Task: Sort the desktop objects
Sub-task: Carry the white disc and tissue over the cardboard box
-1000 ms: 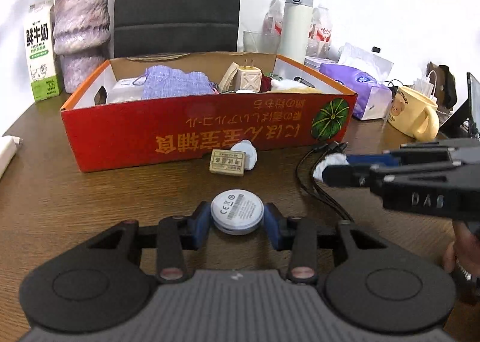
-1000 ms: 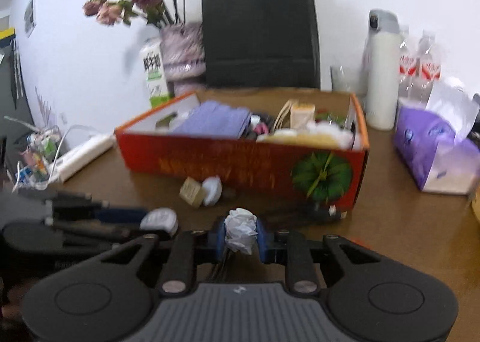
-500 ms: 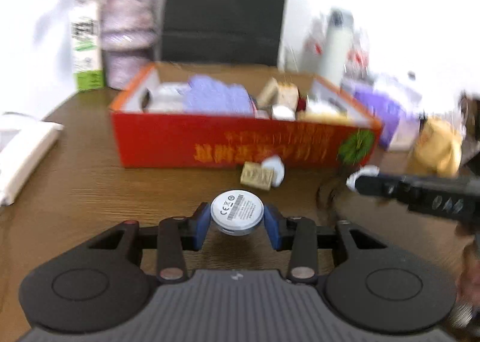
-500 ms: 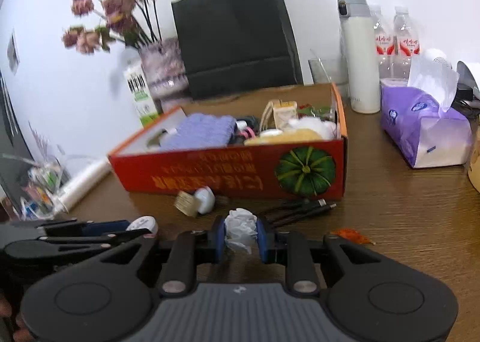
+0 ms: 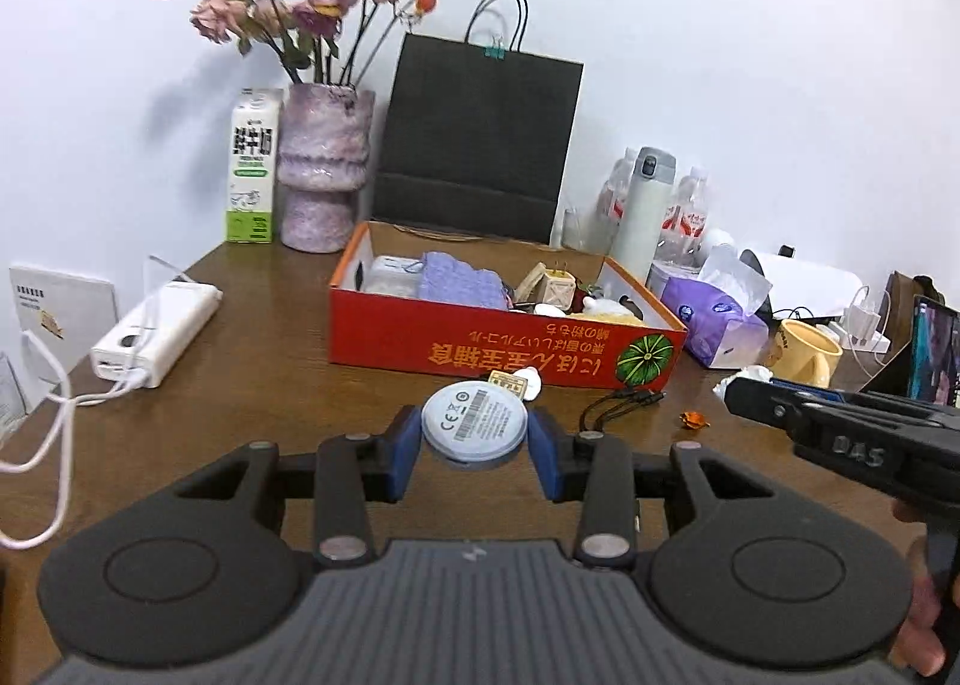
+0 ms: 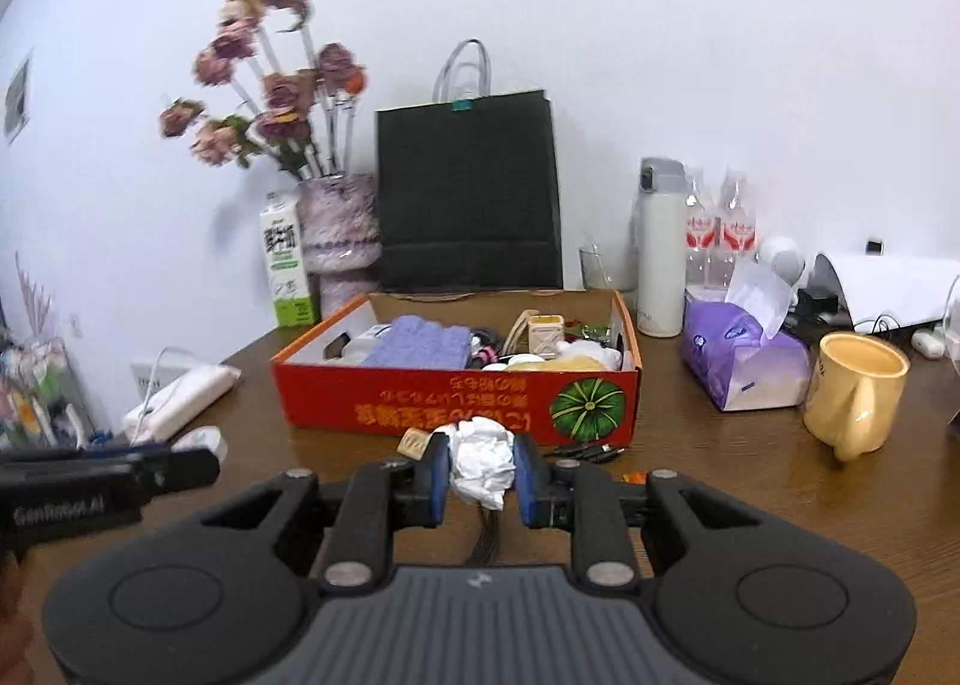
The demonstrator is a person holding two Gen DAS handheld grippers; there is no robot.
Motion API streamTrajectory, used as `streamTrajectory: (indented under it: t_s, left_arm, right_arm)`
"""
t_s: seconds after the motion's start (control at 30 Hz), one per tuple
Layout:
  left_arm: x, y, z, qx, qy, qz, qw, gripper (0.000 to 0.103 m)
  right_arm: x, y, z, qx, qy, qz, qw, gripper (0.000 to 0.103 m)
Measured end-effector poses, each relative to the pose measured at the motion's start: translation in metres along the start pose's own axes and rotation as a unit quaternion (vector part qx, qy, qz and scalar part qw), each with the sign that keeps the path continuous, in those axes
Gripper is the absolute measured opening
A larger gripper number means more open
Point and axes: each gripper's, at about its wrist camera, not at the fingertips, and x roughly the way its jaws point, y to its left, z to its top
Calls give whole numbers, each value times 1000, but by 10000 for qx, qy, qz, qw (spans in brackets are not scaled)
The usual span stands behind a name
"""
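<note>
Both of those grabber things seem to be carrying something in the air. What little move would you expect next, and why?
Probably carrying both forward over the red box and letting go. The left gripper is clamped on a round white disc, the right gripper on a crumpled paper wad. The box lies just ahead, open-topped and already holding other sorted odds and ends.

red box (image 5: 480, 352) open-topped, bare table (image 5: 252, 373) left, cables (image 5: 618, 406) ahead

"DAS" is read on the right gripper (image 5: 739, 388); "GenRobot.AI" on the left gripper (image 6: 198, 466); "CE" on the disc (image 5: 474, 424) held in it.
</note>
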Motion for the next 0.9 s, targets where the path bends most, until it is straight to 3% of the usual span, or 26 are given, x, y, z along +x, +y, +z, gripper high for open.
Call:
streamTrajectory:
  t_s: [0.07,0.3,0.5,0.63,0.73,0.9]
  left_arm:
    - [-14,4,0,-63,-93,-35,9999,40]
    - [-38,13,10,-154,-346,-36,9993,40]
    - [-13,13,63,147,-453,-297,9984,40]
    - [55,15,111,342,-187,-358,9986,40]
    - [134,12,132,615,317,-306,9971,40]
    - [250,2,128,849,1211,20,9890,40]
  right_arm:
    - [-16,-2,2,247,15,286,9993,21]
    - [-53,0,15,319,-294,371,9984,21]
    - [-34,-10,47,239,-416,402,9980,21]
    - [11,-27,86,247,-327,608,9973,21]
    - [71,-35,119,63,28,663,9978,22]
    - [205,-51,145,245,1456,749,9862,22]
